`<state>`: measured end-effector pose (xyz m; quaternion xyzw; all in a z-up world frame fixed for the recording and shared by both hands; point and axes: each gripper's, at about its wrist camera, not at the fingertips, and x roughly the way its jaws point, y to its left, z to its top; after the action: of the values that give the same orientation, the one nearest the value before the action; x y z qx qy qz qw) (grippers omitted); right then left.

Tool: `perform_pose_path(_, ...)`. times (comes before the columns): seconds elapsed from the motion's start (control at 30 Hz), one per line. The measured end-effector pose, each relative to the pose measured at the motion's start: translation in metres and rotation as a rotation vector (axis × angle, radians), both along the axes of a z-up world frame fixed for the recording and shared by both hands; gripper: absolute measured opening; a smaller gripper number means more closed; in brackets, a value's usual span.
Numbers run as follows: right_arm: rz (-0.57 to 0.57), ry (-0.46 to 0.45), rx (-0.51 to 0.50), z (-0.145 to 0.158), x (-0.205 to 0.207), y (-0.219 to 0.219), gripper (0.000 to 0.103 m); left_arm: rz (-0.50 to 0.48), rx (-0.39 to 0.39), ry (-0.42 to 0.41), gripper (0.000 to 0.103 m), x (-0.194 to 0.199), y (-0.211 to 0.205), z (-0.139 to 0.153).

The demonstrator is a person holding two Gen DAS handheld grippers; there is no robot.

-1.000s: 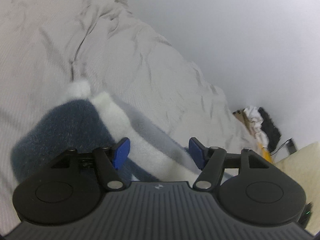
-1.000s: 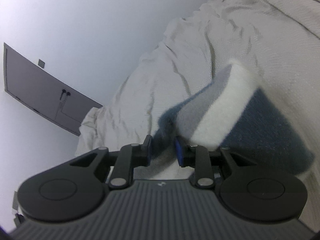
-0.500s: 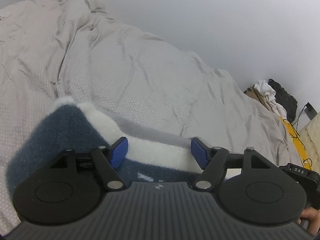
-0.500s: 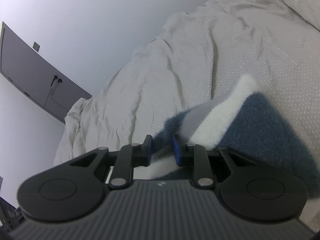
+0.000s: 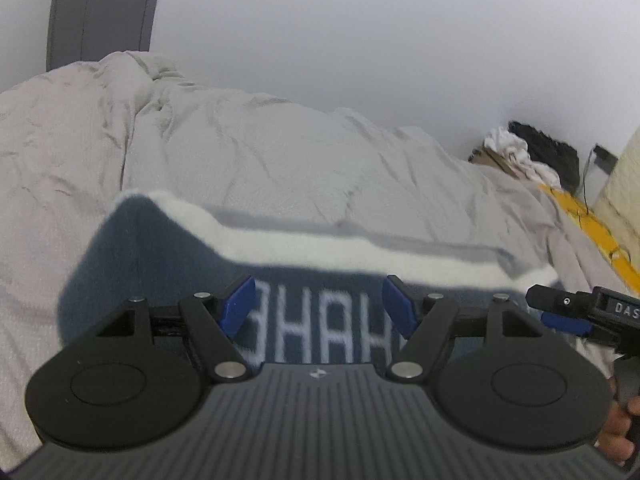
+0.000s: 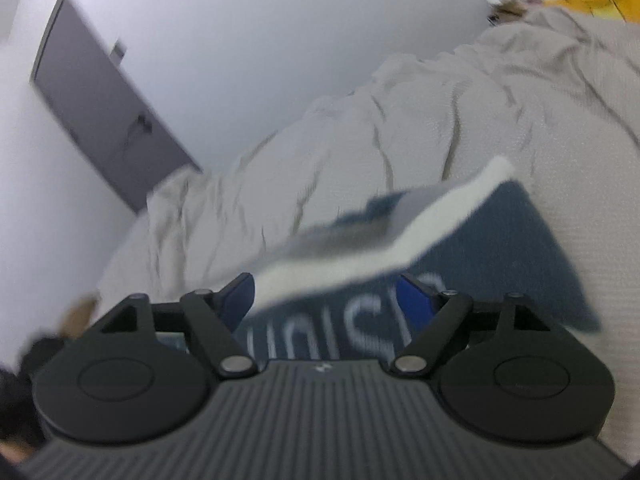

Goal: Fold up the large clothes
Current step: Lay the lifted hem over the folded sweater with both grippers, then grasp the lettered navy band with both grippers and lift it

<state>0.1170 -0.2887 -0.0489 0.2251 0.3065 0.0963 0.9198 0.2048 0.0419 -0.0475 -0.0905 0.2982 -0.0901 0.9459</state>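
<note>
Sweater (image 5: 168, 252) flat on bedspread (image 5: 280, 160); left gripper (image 5: 319, 309), right gripper (image 6: 328, 300) spread wide, empty.

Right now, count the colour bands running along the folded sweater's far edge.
2 on the sweater: a wide white band bordering the navy, and a thin grey band beyond it, toward the bed cover. More may be hidden under the fold.

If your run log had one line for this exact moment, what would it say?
step: fold | left tool: open | right tool: open | sweater: navy, white-striped, on bed
</note>
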Motion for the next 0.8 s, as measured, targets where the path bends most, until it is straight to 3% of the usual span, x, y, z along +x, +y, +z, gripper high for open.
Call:
perform_pose_path(0.13,0.049,-0.052,-0.105,0.009,-0.018,0.016,0.080,-0.002,0.089,0.009,0.075,-0.011,-0.011,-0.007)
perform_pose_path(0.3,0.058,-0.053,-0.187,0.005,-0.019,0.029,0.078,0.037,0.136,0.009,0.075,-0.006,-0.012,-0.014)
perform_pose_path(0.43,0.061,-0.014,-0.252,-0.008,-0.010,0.037,0.070,0.045,0.116,0.035,0.075,0.009,-0.004,-0.021)
perform_pose_path(0.8,0.038,0.003,-0.267,-0.020,0.023,0.043,0.070,0.069,0.080,0.058,0.078,0.057,-0.001,-0.030)
